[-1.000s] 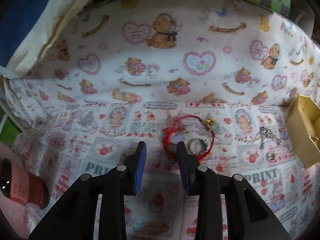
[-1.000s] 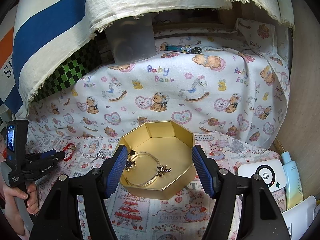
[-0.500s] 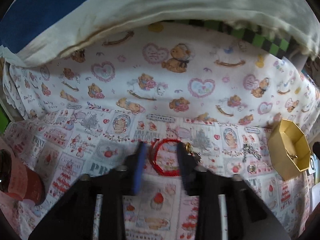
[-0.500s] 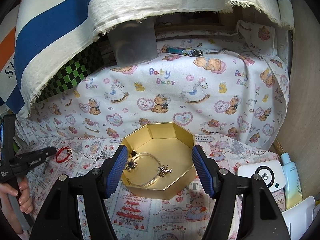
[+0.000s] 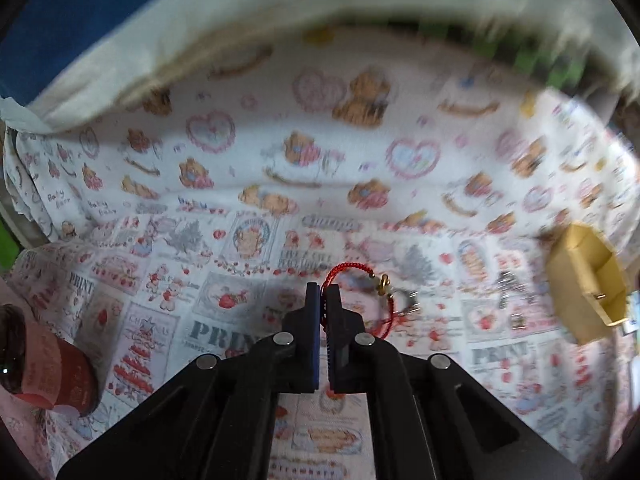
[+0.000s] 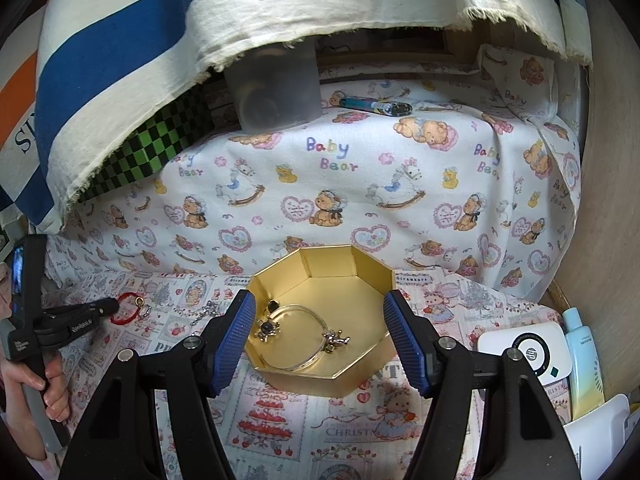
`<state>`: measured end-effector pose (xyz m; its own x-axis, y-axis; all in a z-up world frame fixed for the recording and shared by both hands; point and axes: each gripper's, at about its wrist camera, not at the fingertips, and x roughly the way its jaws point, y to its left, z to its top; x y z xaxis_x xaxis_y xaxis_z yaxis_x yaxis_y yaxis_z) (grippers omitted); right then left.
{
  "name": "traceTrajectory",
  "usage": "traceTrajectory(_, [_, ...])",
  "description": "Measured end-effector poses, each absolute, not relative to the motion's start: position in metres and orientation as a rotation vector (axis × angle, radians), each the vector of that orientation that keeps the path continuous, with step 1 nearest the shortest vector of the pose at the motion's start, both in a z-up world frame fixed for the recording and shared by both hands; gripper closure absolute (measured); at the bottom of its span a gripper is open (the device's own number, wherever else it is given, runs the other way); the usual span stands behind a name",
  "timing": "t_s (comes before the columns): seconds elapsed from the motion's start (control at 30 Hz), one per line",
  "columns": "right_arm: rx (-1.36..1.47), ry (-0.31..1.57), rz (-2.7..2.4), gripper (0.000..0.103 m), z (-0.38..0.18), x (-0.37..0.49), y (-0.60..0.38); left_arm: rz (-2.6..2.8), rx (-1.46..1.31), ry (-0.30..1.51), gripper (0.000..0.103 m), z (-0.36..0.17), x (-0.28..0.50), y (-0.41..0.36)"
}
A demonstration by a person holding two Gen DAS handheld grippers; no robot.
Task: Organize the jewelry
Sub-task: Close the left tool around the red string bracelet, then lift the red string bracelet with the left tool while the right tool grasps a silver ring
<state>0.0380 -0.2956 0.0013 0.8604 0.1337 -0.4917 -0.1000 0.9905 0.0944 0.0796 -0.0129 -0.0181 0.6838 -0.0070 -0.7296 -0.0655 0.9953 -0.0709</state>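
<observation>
On the desk, the gold octagonal box [image 6: 320,312] holds a clear bangle [image 6: 298,338] with dark and gold charms. The right tongs [image 6: 320,336] stand wide open astride the box, gripping nothing. At nine o'clock, a hand [image 6: 30,396] tilts the left tongs [image 5: 323,300] downward, clamped shut on the red cord bracelet [image 5: 370,300].

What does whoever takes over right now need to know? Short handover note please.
Left gripper: shut on the red cord bracelet with gold bead.
Right gripper: open, holding nothing, jaws either side of the gold octagonal box.
Done: thin bangle with dark charms lies in the box.
Left: red bracelet into the box, then the small silver chain piece on the printed cloth.
</observation>
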Motion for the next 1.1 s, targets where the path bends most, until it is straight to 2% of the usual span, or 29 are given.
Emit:
traceTrajectory(0.23, [0.045,0.477,0.167,0.034,0.011,0.019,-0.282,-0.056,-0.205,0.619,0.101,0.030,0.041,0.005])
traceTrajectory(0.5, [0.020,0.420,0.249,0.034,0.030,-0.003,-0.247,-0.073,-0.260,0.422,0.101,0.045,0.022,0.022])
traceTrajectory(0.57, [-0.018,0.440,0.260,0.034,0.030,0.003,-0.232,-0.044,-0.270,0.429,0.101,0.046,0.021,0.020])
traceTrajectory(0.73, [-0.045,0.525,0.248,0.034,0.022,0.030,-0.207,-0.076,-0.344,0.574,0.101,0.023,0.040,0.023])
traceTrajectory(0.87, [-0.071,0.719,0.308,0.035,0.004,0.059,-0.186,0.073,-0.234,0.690,0.101,0.011,0.054,0.019])
traceTrajectory(0.93, [-0.113,0.754,0.322,0.045,-0.006,0.063,-0.174,0.061,-0.279,0.732,0.101,0.001,0.060,0.024])
traceTrajectory(1.0, [-0.135,0.790,0.341,0.048,-0.015,0.068,-0.162,0.067,-0.298,0.774,0.101,-0.005,0.065,0.029])
traceTrajectory(1.1, [-0.139,0.898,0.284,0.062,-0.030,0.087,-0.156,0.145,-0.262,0.813,0.101,-0.012,0.065,0.033])
